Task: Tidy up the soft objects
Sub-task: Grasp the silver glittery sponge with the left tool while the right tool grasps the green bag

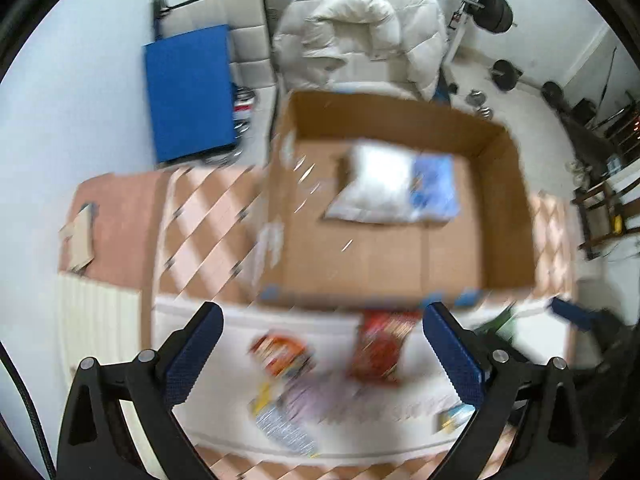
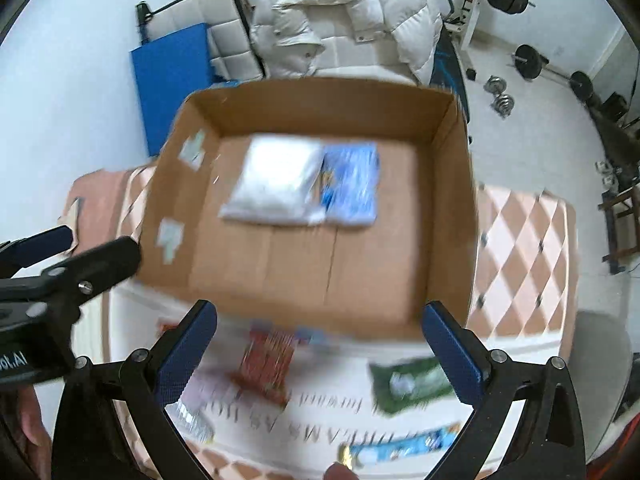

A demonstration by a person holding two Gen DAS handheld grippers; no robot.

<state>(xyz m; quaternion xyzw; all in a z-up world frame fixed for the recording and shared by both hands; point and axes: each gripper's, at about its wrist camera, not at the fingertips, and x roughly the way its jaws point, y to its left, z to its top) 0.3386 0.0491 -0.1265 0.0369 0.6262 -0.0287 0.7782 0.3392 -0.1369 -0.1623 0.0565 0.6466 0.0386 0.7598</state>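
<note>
Open cardboard box (image 2: 452, 184) sits on the patterned mat, holding a white packet (image 2: 276, 184) and blue packet (image 2: 354, 186) flat, side by side, likely to leave floor space for more. Red packet (image 2: 266, 362) and green packet (image 2: 410, 382) wait on the white sheet just outside. Left gripper (image 1: 322, 354) and right gripper (image 2: 320, 354) hover above, jaws spread wide, empty.

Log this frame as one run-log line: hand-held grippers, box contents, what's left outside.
left hand-held gripper: open, empty | right hand-held gripper: open, empty | cardboard box: white-and-blue soft pack inside | red packet, green packet: outside
</note>
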